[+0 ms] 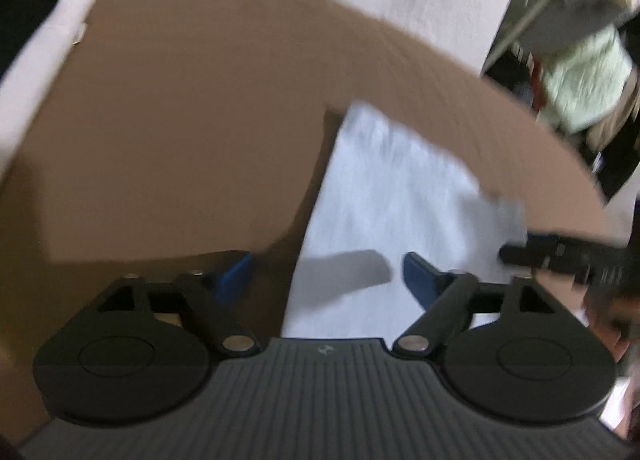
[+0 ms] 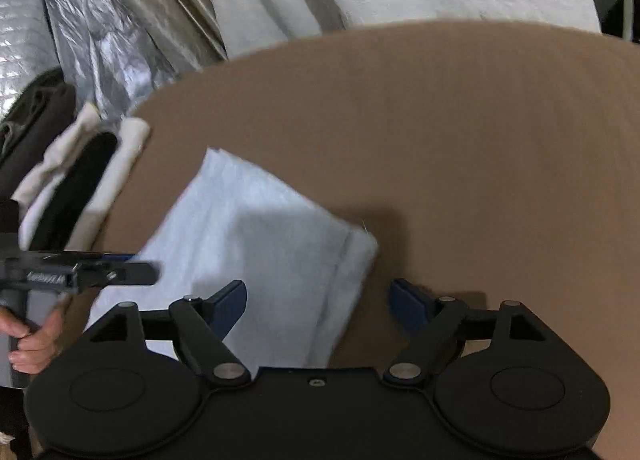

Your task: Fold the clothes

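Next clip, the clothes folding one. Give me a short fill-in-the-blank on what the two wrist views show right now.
1. The pale blue cloth lies on a ____ tabletop.
2. The right hand-held gripper has its jaws ____, with nothing between the pads.
3. The left hand-held gripper hovers over the cloth's ____ edge in its own view.
4. The pads on both grippers are ____ in colour.

Missing words: brown; open; left; blue

Pale blue cloth (image 2: pixel 256 236) on a plain brown table (image 2: pixel 480 140); blue-tipped fingers (image 2: pixel 230 306).

Black grippers (image 1: pixel 328 274) with blue-padded jaws, silver screws.
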